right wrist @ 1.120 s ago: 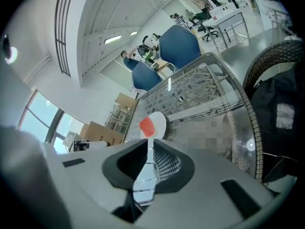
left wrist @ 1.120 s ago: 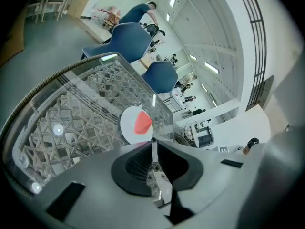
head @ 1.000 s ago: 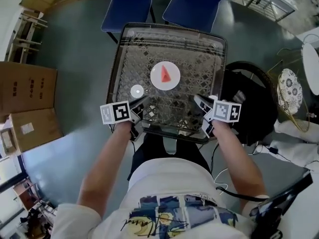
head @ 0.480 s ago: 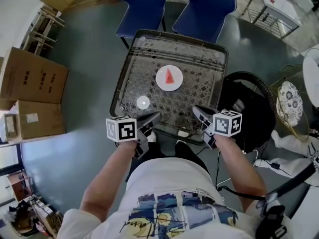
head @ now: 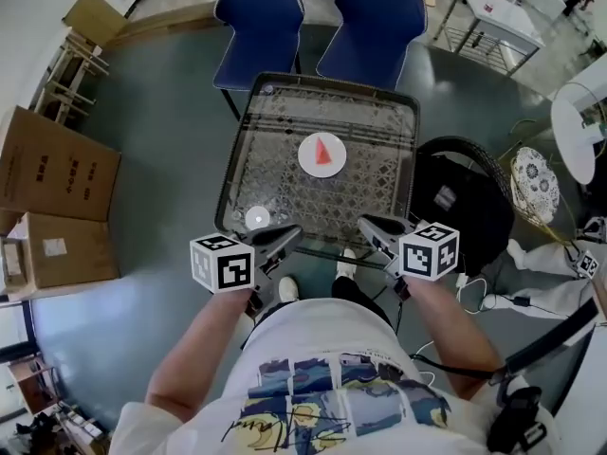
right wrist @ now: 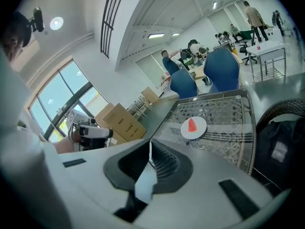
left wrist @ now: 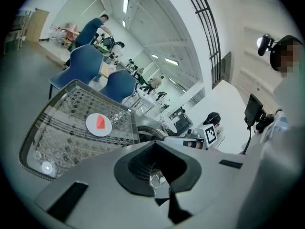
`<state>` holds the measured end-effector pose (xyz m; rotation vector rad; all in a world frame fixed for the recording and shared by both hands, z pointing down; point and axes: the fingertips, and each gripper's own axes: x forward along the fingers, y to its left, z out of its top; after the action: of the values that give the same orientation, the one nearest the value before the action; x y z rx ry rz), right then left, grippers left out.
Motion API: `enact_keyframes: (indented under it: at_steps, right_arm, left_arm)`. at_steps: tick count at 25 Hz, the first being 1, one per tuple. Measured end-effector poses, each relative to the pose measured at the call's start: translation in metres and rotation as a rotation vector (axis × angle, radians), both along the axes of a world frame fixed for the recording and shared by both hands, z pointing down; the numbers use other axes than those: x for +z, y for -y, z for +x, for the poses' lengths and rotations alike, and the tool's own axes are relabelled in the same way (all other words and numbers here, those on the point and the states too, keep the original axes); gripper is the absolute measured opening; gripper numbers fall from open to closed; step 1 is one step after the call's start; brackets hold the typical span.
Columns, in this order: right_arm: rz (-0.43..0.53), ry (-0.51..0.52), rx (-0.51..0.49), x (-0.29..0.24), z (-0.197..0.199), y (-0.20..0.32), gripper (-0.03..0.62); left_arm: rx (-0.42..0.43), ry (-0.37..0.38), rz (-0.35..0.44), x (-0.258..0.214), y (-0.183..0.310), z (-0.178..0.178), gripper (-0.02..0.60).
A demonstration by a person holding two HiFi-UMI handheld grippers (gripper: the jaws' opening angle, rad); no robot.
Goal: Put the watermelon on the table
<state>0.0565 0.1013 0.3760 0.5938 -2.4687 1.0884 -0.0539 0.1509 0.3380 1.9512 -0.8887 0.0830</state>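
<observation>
A red watermelon slice (head: 323,149) lies on a small white plate (head: 305,159) in the middle of a glass table (head: 285,112) with a lattice pattern. My left gripper (head: 287,237) is shut and empty, level with the table's near edge on the left. My right gripper (head: 367,225) is shut and empty at the near edge on the right. The left gripper view looks past that gripper's shut jaws (left wrist: 159,180) at the slice (left wrist: 101,122) on its plate (left wrist: 93,128), well ahead. In the right gripper view the slice (right wrist: 192,125) also lies well beyond that gripper (right wrist: 150,168).
A small white disc (head: 257,219) lies on the table near the left gripper. Two blue chairs (head: 258,17) (head: 370,12) stand behind the table. Cardboard boxes (head: 47,169) stand on the floor at left, and a black bag (head: 455,197) sits right of the table.
Both grippers have drawn back from over the table's near edge toward my body. The slice still lies on its plate.
</observation>
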Motion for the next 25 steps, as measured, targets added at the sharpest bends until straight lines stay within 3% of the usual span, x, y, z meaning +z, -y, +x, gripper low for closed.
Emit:
enact_keyframes:
  at_steps: [9, 13, 25]
  right_arm:
    - [0.083, -0.061, -0.005, -0.024, -0.044, -0.053, 0.02]
    - [0.114, -0.072, 0.007, -0.03, -0.055, -0.067, 0.02]
    - [0.173, -0.117, 0.011, -0.033, -0.073, -0.106, 0.015]
  left_arm:
    - [0.077, -0.061, 0.045, -0.034, -0.046, -0.022, 0.009]
    - [0.104, -0.03, 0.076, -0.038, -0.057, -0.034, 0.009]
    - [0.149, -0.03, 0.089, -0.033, -0.088, -0.046, 0.009]
